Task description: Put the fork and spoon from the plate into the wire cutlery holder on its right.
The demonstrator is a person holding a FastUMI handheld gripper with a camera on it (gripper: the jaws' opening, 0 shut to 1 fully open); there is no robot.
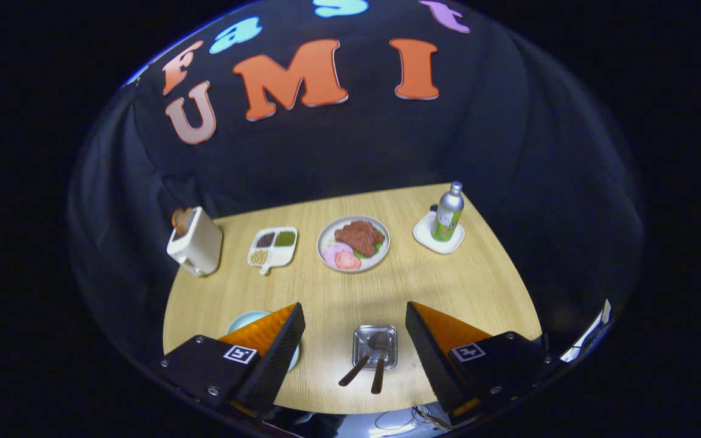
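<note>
- While I look down over the wooden table (338,292), I think the job is close to its end, or at its end.
- My claw (353,307) hangs above the near part of the table. Its two fingers are wide apart and hold nothing.
- Far beyond the fingers stand a toaster (197,246), a plate of food (353,243) and a bottle (449,213). They are not part of my job.
- Part of the light blue plate (247,319) peeks out from behind my left finger. The bit I can see is bare.
- To its right, low between my fingers, sits the shiny wire cutlery holder (390,331).
- Both tools seem to stand in it, heads down, with their dark handles leaning out toward me. I think the fork (379,374) is the right one and the spoon (353,371) the left one, but they are small and I cannot be sure.
- Next, I think I only need to check the rest of the plate. If it is bare, I lift away without bumping the handles.
</note>
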